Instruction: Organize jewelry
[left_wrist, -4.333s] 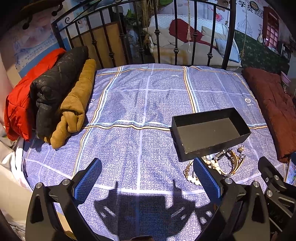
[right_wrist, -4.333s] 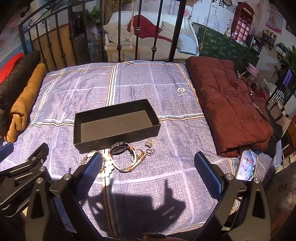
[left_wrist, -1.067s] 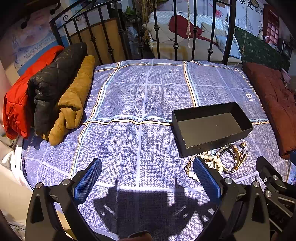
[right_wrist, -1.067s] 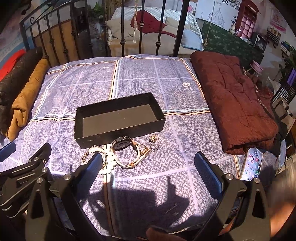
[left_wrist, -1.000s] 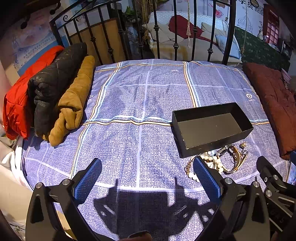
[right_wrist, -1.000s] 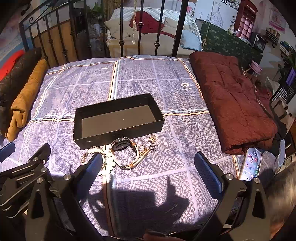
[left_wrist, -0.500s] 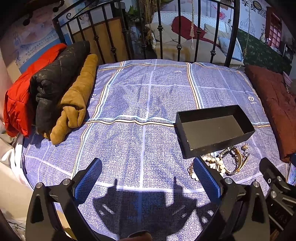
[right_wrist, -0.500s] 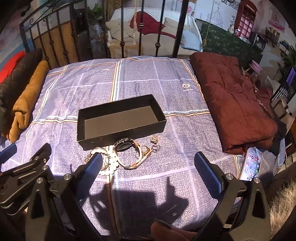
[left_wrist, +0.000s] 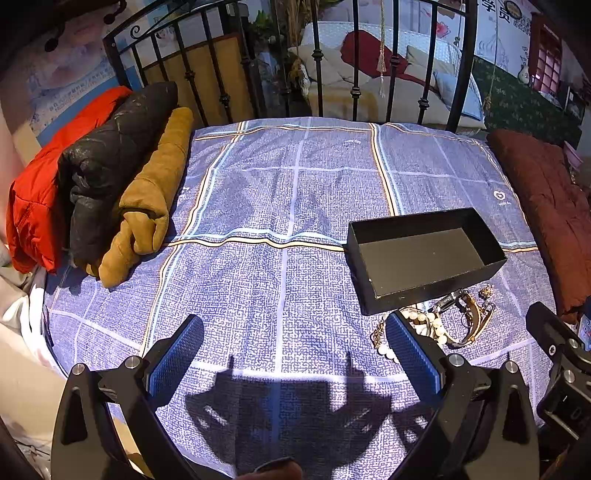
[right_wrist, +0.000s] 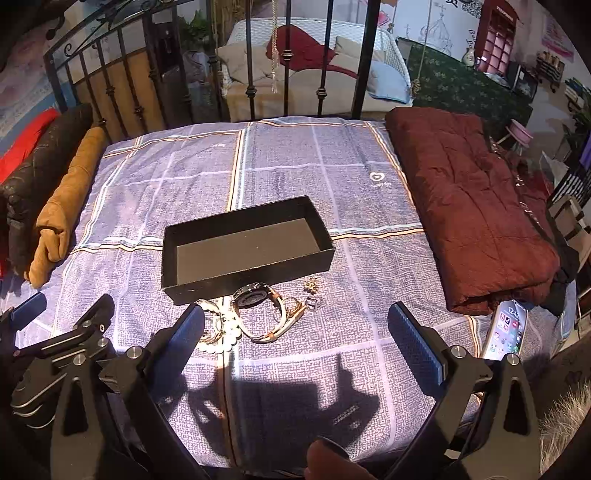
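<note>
An open black box (right_wrist: 247, 247) (left_wrist: 424, 258) lies empty on the blue patterned bedspread. Just in front of it sits a heap of jewelry: a wristwatch (right_wrist: 255, 291) (left_wrist: 458, 317) with a pale strap, a pearl string (right_wrist: 221, 332) (left_wrist: 421, 325), and small gold earrings (right_wrist: 312, 288) (left_wrist: 485, 293). My right gripper (right_wrist: 295, 332) hovers open above the bed, nearest the watch, holding nothing. My left gripper (left_wrist: 293, 343) is open too, to the left of the jewelry, its right pad partly hiding the pearls.
Rolled red, black and tan coats (left_wrist: 96, 192) lie along the bed's left side. A folded maroon quilt (right_wrist: 476, 218) covers the right side, with a phone (right_wrist: 504, 328) by its near corner. A black iron bed frame (left_wrist: 321, 62) closes the far end.
Both grippers shifted slightly leftward and a little back, so the box and jewelry sit a bit further right in each view. Both stay open; nothing was picked up.
</note>
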